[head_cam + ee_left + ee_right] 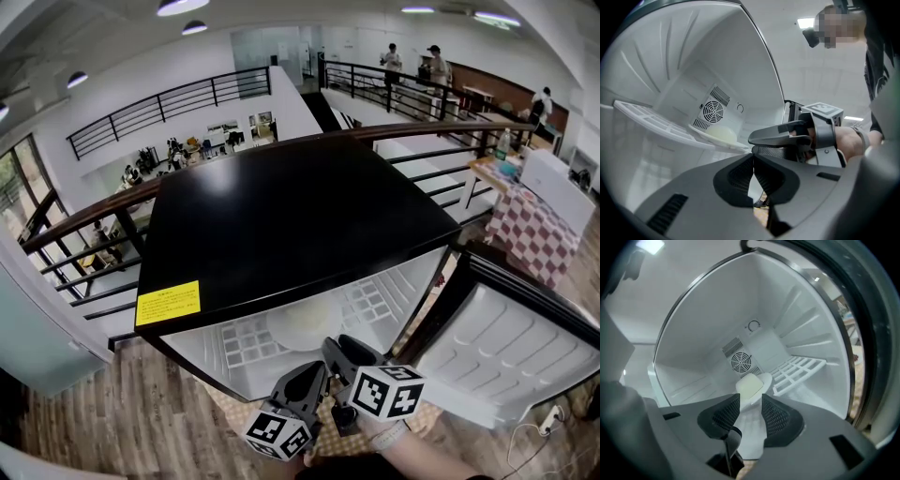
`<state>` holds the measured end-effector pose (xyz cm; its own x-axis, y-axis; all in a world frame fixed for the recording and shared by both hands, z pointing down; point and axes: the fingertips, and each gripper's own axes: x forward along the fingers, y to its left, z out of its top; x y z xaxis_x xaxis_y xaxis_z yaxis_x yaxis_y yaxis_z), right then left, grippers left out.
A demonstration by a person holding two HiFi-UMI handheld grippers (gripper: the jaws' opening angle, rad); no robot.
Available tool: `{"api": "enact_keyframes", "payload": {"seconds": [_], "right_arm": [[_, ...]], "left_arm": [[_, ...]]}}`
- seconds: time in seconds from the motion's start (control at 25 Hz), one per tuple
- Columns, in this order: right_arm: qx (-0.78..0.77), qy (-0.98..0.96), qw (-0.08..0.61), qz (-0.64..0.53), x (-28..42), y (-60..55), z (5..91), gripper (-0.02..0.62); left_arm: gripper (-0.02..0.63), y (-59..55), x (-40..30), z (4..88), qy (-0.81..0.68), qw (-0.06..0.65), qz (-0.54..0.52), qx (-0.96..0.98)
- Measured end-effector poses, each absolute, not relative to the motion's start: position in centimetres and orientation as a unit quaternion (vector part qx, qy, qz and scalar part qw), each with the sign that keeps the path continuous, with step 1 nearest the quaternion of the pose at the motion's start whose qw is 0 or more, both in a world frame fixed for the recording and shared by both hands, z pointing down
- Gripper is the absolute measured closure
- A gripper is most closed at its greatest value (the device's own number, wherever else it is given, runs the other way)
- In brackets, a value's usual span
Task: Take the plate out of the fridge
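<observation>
A white plate (302,323) with a pale block on it lies on the grid shelf (242,342) inside the open black fridge (281,216). In the right gripper view the plate (752,385) sits just ahead of my right gripper (751,401). Its jaws stand apart, with the plate's near rim at their tips. From the left gripper view, that right gripper (751,139) is turned on its side, one jaw above the other, at the shelf's edge next to the plate (721,136). My left gripper (753,159) hangs beside it, pads together and empty. Both show at the head view's bottom, left gripper (315,369) and right gripper (331,346).
The fridge door (506,347) swings open to the right. A fan vent (739,362) is on the back wall behind the plate. A second grid shelf (797,371) is at the side. A checkered table (534,230) and railings stand beyond the fridge.
</observation>
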<state>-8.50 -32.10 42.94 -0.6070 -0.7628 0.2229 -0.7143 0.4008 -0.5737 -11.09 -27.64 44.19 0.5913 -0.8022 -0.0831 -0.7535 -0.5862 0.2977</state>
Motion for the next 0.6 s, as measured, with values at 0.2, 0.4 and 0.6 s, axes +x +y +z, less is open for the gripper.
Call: {"api": "enact_keyframes", "payload": {"seconds": [0.2,0.4,0.6], "right_arm": [[-0.406,0.802,0.099,-0.426,-8.7,-32.4,43.0,0.442],[-0.364,0.759,0.127,-0.524,-10.1,-32.1,44.3,0.443],[-0.319,0.732,0.157,-0.581,-11.5,-32.2,44.8,0.474]], "left_arm": [[0.597,-27.5,-10.9,44.3,-0.439,0.117,-0.102,0.885],[0.597,-27.1,-10.8,44.3,-0.440,0.114,-0.099,0.885],[0.597,-27.0,-11.2,44.3,-0.445,0.115,-0.099,0.883]]}}
